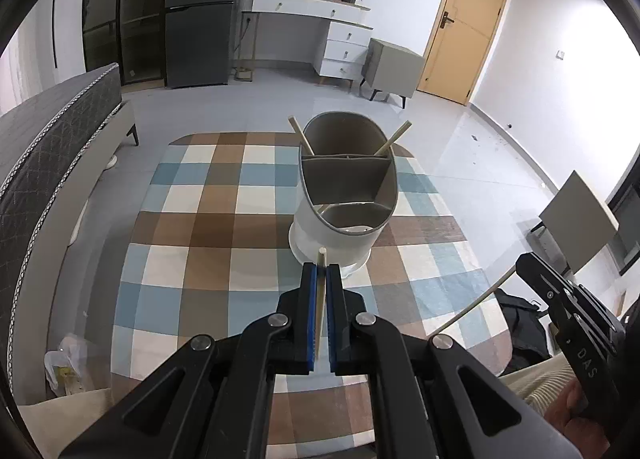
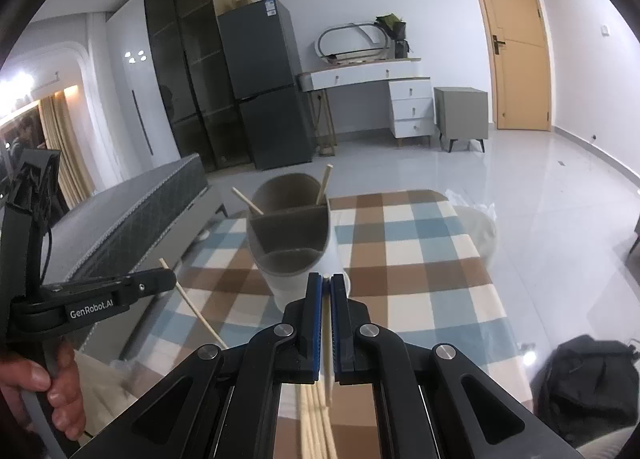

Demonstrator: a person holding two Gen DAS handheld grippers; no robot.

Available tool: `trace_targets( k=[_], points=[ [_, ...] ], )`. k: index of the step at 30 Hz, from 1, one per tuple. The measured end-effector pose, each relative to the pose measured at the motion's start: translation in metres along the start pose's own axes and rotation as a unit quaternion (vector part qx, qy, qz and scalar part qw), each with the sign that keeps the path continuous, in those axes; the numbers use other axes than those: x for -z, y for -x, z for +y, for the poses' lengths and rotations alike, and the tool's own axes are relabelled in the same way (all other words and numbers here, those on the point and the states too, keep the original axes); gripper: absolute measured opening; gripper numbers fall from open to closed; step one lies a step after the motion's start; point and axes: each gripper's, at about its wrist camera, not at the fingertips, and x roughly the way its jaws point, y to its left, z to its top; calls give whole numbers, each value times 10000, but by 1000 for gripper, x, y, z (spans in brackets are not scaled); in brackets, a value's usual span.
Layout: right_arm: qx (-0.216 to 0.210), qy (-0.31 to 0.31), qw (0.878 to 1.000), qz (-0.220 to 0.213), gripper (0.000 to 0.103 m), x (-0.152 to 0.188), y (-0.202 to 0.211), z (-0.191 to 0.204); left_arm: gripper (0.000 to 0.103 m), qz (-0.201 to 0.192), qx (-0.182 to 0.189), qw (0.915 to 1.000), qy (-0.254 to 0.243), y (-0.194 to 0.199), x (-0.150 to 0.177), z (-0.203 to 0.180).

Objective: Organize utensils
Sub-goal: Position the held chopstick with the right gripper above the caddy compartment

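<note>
Closed on one chopstick point(image 1: 321, 291), left hand-held gripper point(image 1: 321, 271) sits before the holder point(image 1: 344, 195); right hand-held gripper point(image 2: 326, 283) likewise pinches a chopstick point(image 2: 328, 339). Light, stiff, slippery sticks: mid-shaft grip suits.

A: Even daylight, soft shadows; the floor point(image 2: 532, 183) beyond the right tongs' tips glares.

B: Fisheye bends every edge, dark corners. Chopsticks point(image 2: 316, 419) under those tongs blur.

Tablecloth point(image 1: 208, 219): checked, brown, blue, cream. Utensil holder point(image 1: 344, 195): white outside, grey-brown inside. Chopsticks point(image 1: 386, 145): pale wood. Gripper pads point(image 1: 310, 323): blue on black.
</note>
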Motion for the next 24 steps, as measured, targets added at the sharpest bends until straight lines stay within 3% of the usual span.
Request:
trace_targets(
  k=[12, 24],
  points=[
    [-124, 34, 9995, -287, 3, -33, 6, 16, 0, -185, 361, 9991, 85, 29, -28, 6],
    [-355, -82, 9972, -654, 3, -101, -10, 19, 0, -564, 668, 9958, 277, 52, -98, 10]
  ],
)
